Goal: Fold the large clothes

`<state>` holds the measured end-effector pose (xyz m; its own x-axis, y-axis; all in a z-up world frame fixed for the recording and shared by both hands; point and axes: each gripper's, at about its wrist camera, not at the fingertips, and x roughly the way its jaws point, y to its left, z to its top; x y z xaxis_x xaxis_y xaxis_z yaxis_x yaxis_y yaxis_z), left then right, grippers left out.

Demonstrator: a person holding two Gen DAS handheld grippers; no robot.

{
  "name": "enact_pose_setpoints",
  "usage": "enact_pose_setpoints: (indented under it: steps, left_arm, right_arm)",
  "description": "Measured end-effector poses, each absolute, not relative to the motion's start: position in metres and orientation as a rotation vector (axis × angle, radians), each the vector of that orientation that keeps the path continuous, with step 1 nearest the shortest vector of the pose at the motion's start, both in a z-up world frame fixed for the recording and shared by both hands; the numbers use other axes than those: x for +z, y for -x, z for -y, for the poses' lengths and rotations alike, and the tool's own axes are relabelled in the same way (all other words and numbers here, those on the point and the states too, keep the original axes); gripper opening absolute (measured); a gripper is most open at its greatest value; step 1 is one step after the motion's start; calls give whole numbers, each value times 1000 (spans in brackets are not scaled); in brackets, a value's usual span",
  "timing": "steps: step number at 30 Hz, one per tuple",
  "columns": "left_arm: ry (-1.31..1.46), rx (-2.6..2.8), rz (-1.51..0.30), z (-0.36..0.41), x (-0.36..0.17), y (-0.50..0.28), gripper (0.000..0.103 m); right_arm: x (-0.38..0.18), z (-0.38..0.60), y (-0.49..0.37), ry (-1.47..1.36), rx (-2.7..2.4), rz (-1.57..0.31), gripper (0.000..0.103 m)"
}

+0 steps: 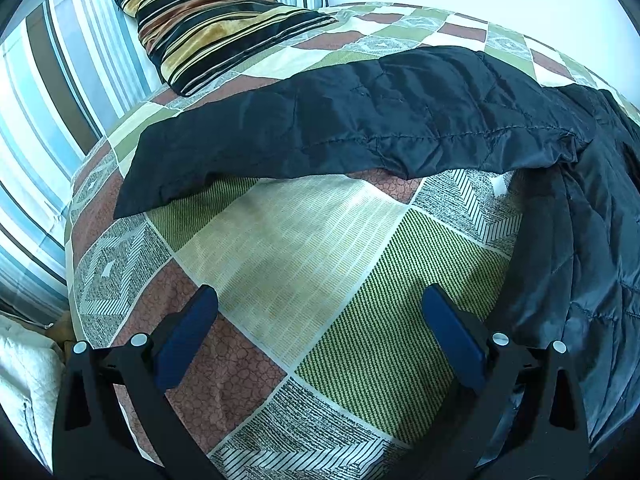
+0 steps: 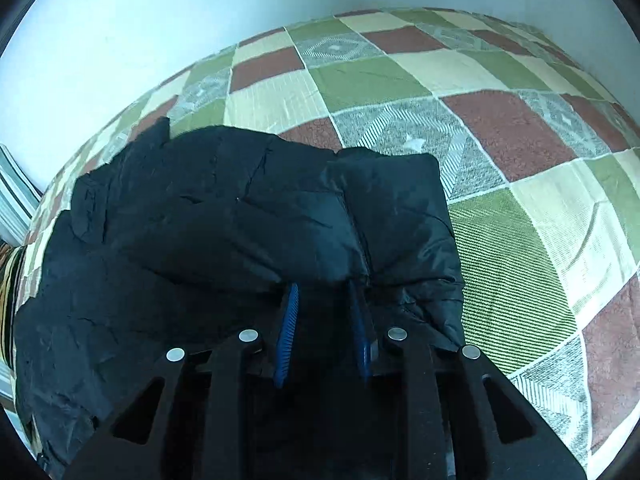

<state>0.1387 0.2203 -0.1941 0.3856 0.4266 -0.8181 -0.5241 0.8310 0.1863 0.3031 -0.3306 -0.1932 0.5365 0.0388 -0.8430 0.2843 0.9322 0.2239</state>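
A black quilted jacket (image 1: 360, 120) lies across the patchwork bedspread (image 1: 300, 248); one long part stretches left to right and the rest hangs down at the right edge of the left wrist view. My left gripper (image 1: 319, 294) hovers over the bare bedspread in front of it, open, with nothing between its blue pads (image 1: 188, 332). In the right wrist view the jacket (image 2: 240, 220) is bunched over the fingertips of my right gripper (image 2: 323, 285). Its jaws stand narrow, with a thick fold of the fabric pinched between the blue pads (image 2: 286, 332).
A striped gold and black pillow (image 1: 208, 28) lies at the head of the bed. Blue striped fabric (image 1: 48, 120) runs along the left side. A white wall (image 2: 160, 40) stands behind the bed. White quilted cloth (image 1: 24, 380) lies low at the left. The bedspread (image 2: 520, 140) extends right of the jacket.
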Motion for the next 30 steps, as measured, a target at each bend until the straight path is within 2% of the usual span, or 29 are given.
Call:
enact_pose_setpoints:
  steps: [2, 3, 4, 6, 9, 15, 22, 30]
  left_arm:
    - [110, 606, -1007, -221, -194, -139, 101]
    - [116, 603, -1007, -221, -194, -139, 101]
    - [121, 601, -1006, -222, -195, -138, 101]
    - [123, 601, -1005, -222, -195, -138, 101]
    - [122, 600, -1005, -223, -195, -138, 101]
    - [132, 598, -1004, -222, -195, -137, 101]
    - [145, 593, -1012, -223, -198, -138, 101]
    - [196, 557, -1038, -231, -200, -138, 101]
  right_arm:
    - [-181, 331, -293, -357, -142, -982, 28]
    - [-174, 334, -287, -358, -147, -964, 33]
    - [-167, 334, -279, -352, -164, -944, 47]
    - [-154, 338, -261, -293, -248, -890, 67]
    - [-150, 340, -239, -186, -343, -876, 68]
    - [-182, 343, -229, -123, -343, -949, 68]
    - [-210, 357, -228, -227, -336, -964, 85]
    - [-214, 355, -225, -232, -345, -946, 87]
